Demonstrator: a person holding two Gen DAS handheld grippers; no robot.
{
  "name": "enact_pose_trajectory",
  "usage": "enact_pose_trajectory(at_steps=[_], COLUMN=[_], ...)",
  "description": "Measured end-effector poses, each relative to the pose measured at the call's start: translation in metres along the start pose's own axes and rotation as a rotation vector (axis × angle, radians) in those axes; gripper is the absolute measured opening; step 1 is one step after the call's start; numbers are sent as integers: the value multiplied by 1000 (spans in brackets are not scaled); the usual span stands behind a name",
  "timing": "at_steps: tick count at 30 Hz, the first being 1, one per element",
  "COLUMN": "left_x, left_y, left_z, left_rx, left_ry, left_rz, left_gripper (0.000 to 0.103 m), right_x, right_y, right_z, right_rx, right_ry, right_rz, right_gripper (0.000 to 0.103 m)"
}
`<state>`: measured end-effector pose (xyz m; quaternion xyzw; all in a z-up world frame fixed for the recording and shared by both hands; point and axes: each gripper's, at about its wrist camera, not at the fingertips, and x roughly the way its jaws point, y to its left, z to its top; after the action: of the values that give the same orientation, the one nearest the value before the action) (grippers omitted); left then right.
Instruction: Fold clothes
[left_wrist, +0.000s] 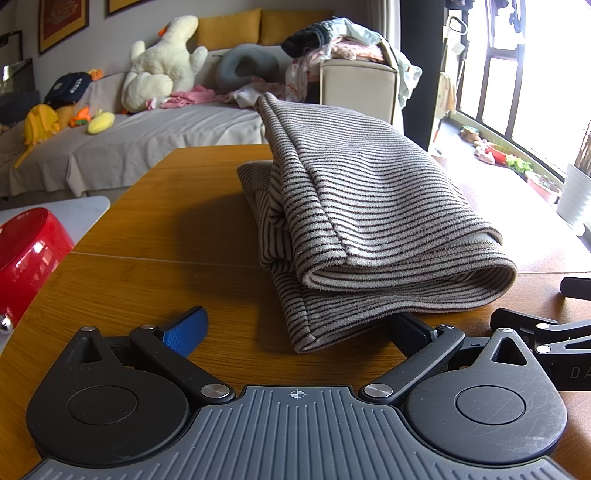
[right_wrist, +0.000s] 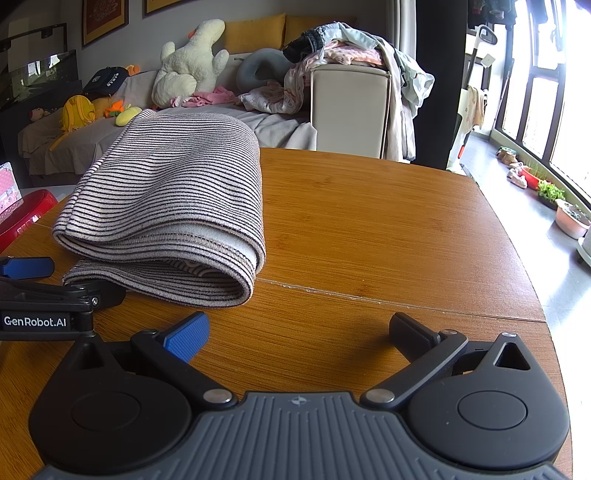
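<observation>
Your left gripper (left_wrist: 295, 328) gaped wide, its right finger tucked under the folded striped garment (left_wrist: 369, 221) at one o'clock. Your right gripper (right_wrist: 299, 332) was spread wide too, gripping nothing, with bare table (right_wrist: 388, 229) running from twelve to two o'clock.

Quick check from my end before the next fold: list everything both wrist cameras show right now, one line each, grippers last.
striped garment: one, grey-white with dark stripes, folded over in layers on the table
table: one, wooden, seam running across it
red stool: one, glossy red, beside the table's left edge
sofa: one, grey cover, behind the table
plush duck: one, cream, on the sofa
neck pillow: one, grey, on the sofa
clothes pile: one heap, mixed pink and pale, atop a beige hamper
plant pots: several, on the floor by the window
left gripper: open, the garment's near corner lying between its fingers
right gripper: open, over bare table, right of the garment
</observation>
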<state>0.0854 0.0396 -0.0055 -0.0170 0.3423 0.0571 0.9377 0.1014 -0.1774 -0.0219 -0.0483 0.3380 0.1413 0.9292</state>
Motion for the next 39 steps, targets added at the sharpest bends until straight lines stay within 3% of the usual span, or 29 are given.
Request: enact_pose_trajectory(at_steps=[15, 31, 39], left_x=[-3, -97, -109], left_y=[1, 7, 8], left_z=[-3, -76, -97], left_rx=[-3, -6, -11], left_ry=[3, 10, -8], left_rz=[1, 4, 8], left_gripper=[103, 103, 103], right_x=[-3, -93, -106], right_y=[1, 29, 33], right_z=[-1, -72, -85], right_rx=[-1, -2, 3], right_ry=[3, 9, -2], right_rz=[3, 2, -4], right_gripper=[103, 103, 103])
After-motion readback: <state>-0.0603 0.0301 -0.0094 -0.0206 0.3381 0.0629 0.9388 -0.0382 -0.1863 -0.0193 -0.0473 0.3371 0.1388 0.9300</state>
